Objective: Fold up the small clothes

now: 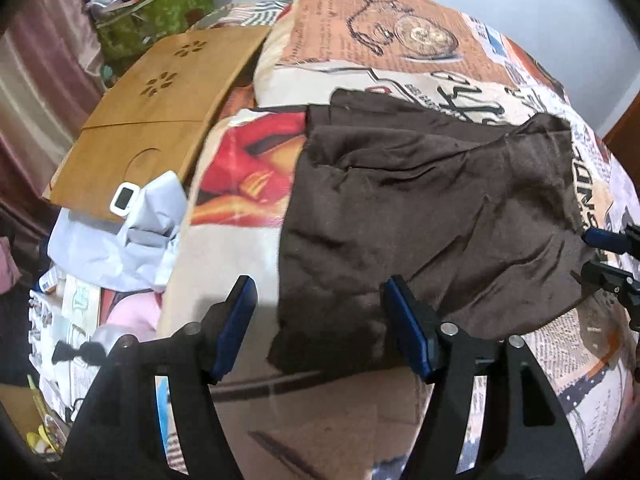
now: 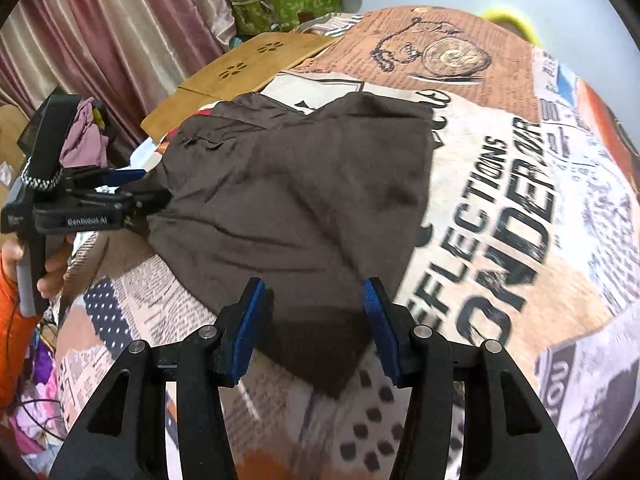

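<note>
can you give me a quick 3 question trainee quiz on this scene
1. True or false: the left hand-held gripper is shut on the brown garment.
2. What does the garment lie on? A) bare floor B) printed bedspread C) wooden lap desk
3. Fill in: the right hand-held gripper hovers over the garment's near ____.

Key: 1 false, its jaws stand open; 2 B; 3 corner.
</note>
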### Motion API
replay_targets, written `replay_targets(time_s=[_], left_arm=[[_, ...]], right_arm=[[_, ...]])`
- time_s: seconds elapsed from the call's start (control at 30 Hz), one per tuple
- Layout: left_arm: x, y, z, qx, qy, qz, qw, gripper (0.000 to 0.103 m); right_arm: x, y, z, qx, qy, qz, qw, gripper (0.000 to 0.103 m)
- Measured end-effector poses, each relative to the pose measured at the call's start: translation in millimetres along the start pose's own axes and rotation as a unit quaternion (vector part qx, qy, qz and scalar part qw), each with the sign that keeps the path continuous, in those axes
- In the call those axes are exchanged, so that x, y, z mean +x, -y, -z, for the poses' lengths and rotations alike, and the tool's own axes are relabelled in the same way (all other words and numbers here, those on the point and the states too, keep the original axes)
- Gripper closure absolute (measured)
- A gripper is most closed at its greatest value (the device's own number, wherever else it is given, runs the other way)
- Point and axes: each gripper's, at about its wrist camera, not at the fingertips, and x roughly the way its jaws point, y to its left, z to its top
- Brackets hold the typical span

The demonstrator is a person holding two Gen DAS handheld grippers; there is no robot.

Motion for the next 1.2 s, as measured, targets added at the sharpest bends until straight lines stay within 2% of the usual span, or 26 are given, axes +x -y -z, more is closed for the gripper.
replay_targets(time_s=[0.1, 0.2, 0.37, 0.53, 0.73, 0.8, 1.0, 1.17, 1.2], left_arm=[[-23, 1, 3, -0.001, 0.019, -0.003, 0.9998, 0.036], [-52, 6, 6, 0.003, 0.048, -0.001, 0.9989, 0.036], [-125, 25, 12, 0.015, 0.132, 0.016, 0.991, 0.036], [-210, 53, 29, 0.038, 0.229, 0.041, 0.9717, 0.036], [-299, 87, 63, 0.052, 0.328, 0.047, 0.942, 0.036], [-318, 94, 75, 0.05, 0.346, 0.042, 0.9358, 0.036], [-366, 120, 123, 0.049, 0.41, 0.037, 0.9098, 0.036], [-384, 131, 148, 0.042, 0.44, 0.03, 0.8964, 0.028], [-386, 132, 153, 0.043, 0.445, 0.027, 0.8942, 0.026]], right_arm=[[-12, 1, 5, 0.009, 0.008, 0.011, 1.0, 0.055], [-33, 4, 6, 0.026, 0.039, 0.008, 0.999, 0.055], [-84, -4, 6, 0.038, 0.107, -0.009, 0.993, 0.055], [-145, -27, 9, 0.028, 0.187, -0.02, 0.982, 0.055], [-219, -72, 32, -0.012, 0.293, -0.012, 0.956, 0.055], [-233, -81, 39, -0.019, 0.32, -0.007, 0.947, 0.055], [-281, -113, 82, -0.032, 0.408, 0.013, 0.913, 0.055], [-300, -135, 106, -0.04, 0.438, 0.042, 0.897, 0.054], [-302, -135, 107, -0.038, 0.439, 0.045, 0.896, 0.051]])
